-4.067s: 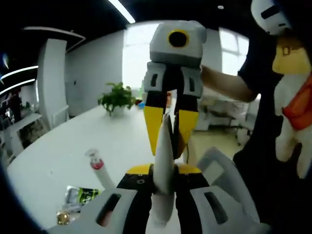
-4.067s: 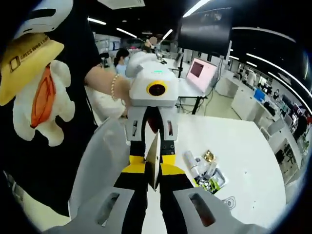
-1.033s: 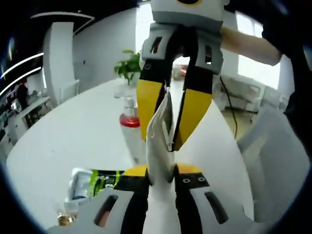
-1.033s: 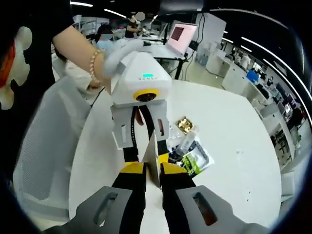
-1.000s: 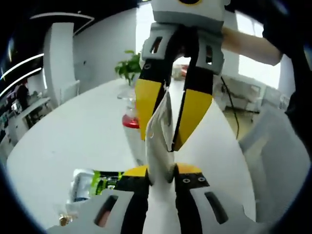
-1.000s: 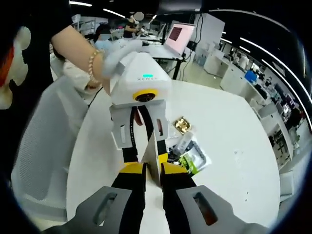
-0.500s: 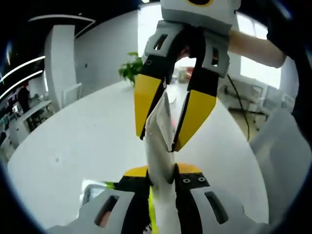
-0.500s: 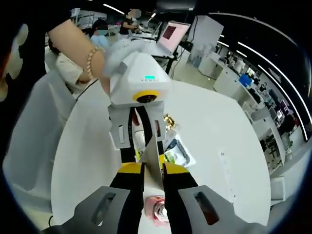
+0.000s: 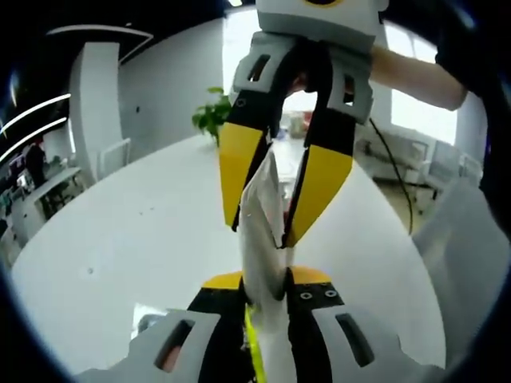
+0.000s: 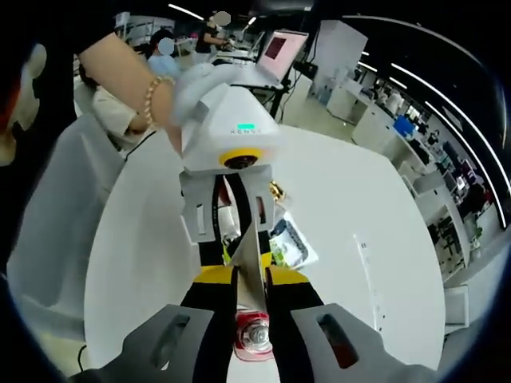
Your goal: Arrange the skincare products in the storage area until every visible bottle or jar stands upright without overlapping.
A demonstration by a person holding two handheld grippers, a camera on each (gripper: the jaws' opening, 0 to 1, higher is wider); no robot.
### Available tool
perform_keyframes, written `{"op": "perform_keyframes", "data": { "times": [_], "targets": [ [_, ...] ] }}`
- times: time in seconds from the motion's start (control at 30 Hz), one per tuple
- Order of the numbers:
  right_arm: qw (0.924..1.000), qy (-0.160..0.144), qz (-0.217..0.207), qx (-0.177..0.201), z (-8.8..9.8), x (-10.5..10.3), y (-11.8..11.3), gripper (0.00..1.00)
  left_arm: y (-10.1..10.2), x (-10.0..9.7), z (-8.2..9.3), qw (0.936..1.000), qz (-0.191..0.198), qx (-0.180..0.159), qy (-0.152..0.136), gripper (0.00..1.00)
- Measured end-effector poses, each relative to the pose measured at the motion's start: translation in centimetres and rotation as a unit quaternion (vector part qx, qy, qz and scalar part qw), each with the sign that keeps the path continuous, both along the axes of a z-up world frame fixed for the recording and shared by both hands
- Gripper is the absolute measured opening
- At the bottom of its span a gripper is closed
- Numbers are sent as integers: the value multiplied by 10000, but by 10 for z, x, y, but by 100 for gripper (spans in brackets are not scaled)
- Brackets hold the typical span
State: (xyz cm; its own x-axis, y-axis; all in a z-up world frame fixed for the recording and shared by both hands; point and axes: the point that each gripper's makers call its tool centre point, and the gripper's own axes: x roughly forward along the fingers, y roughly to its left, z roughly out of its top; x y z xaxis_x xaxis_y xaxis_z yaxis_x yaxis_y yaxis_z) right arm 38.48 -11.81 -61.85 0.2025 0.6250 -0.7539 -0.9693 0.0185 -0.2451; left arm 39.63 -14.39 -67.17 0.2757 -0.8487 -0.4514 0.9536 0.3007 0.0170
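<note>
- As I look along my left gripper [image 9: 263, 291], its black-and-yellow jaws are pressed together on a thin white sachet [image 9: 262, 231] that stands on edge between them; the right gripper [image 9: 267, 235] faces me from above, its yellow fingertips [image 9: 236, 171] spread apart and straddling the sachet's upper end
- From the right gripper view, my right gripper [image 10: 246, 279] has the sachet [image 10: 249, 263] edge-on between its jaws, and I cannot tell whether they actually grip it; the left gripper [image 10: 239, 247] comes in opposite, held by a person's hand [image 10: 192, 88] with a beaded bracelet
- Below my right jaws, a bottle with a red collar [image 10: 254, 339] stands on the round white table [image 10: 359, 239], seen from its top
- Beyond the left gripper, a flat green-and-white packet [image 10: 289, 243] lies on the table; a small gold-coloured item [image 10: 277, 191] sits just past it
- Behind the table, a potted plant [image 9: 211, 120] stands near the far edge
</note>
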Motion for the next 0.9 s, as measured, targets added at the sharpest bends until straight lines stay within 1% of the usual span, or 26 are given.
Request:
{"op": "perform_keyframes", "data": {
  "times": [0.13,0.2,0.23,0.27,0.3,0.33,0.4,0.47,0.57,0.63,0.8,0.87,0.9],
  "targets": [
    [10000,21,17,-50,-2,-1,-1,15,0,0,1,9999,84,-26,84,22],
    [9999,10,9,-107,-5,0,-2,20,0,-2,0,9998,86,-58,167,20],
    [9999,-10,-20,-137,-7,1,-3,22,1,-2,-3,9997,134,26,191,21],
    [9999,-15,-38,-148,-6,1,-4,25,8,-1,-11,9991,221,320,194,22],
    [9999,-17,-72,-135,-5,1,-5,26,6,-4,-14,9993,124,308,194,23],
    [9999,-21,-94,-114,-4,2,-5,27,6,-5,-14,9993,123,264,214,23],
    [9999,-20,-158,-68,-1,3,-7,29,8,-8,-13,9991,193,169,329,23],
    [9996,-24,-264,-24,1,5,-9,33,11,-7,-11,9989,254,123,362,24],
    [9992,-36,-392,9,2,8,-14,37,14,-8,-8,9986,326,121,389,28],
    [9989,-48,-457,-4,3,8,-16,37,21,-6,-7,9979,452,86,463,31],
    [9976,-171,-675,50,10,8,-23,50,29,-8,0,9967,645,5,496,35],
    [9967,-211,-776,89,13,9,-27,53,33,-12,2,9961,718,25,507,36],
    [9961,-219,-847,133,16,9,-30,54,37,-11,1,9958,751,15,533,36]
  ]
}}
